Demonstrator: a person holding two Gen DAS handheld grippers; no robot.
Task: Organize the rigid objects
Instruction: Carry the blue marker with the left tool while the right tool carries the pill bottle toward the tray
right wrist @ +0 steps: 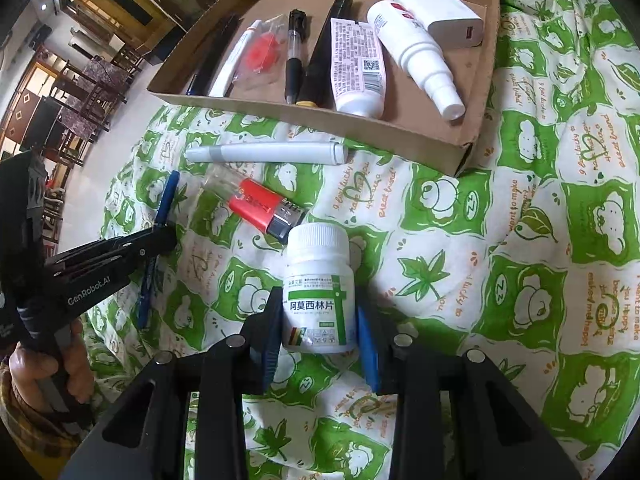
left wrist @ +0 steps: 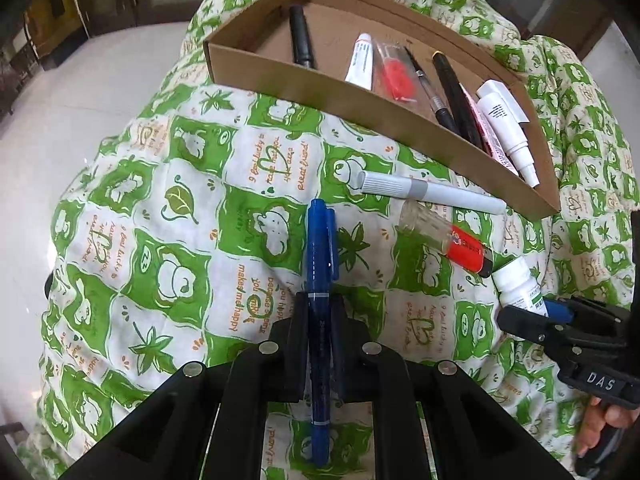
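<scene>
Left hand-held gripper point(left wrist: 319, 312) is clamped on the blue marker point(left wrist: 319, 264), its jaws closed across the barrel near mid-length, so the pen lies in line with the fingers and the capped end points toward the cardboard tray point(left wrist: 280, 80). That grip suits carrying it lengthwise and laying it down parallel to the pens already in the tray. The right hand-held gripper point(right wrist: 320, 328) has its blue pads against both sides of the white pill bottle point(right wrist: 318, 288), closed on the labelled body below the cap; the bottle lies on its side, cap toward the tray, on the near side of it.

Between the bottle and the tray lie an orange lighter point(right wrist: 264, 208) and a clear tube just beside it, with a white marker point(right wrist: 264, 152) along the tray's near wall. These three are probably left to collect. Inside the tray are pens, tubes, a spray bottle and a white charger point(right wrist: 444, 20), lined up roughly side by side.

Everything rests on a soft green-and-white printed quilt point(right wrist: 520, 240), wrinkled, so items may roll little but sit unevenly. Beyond the tray, a pale tiled floor point(left wrist: 80, 100) and dark wooden furniture show.
</scene>
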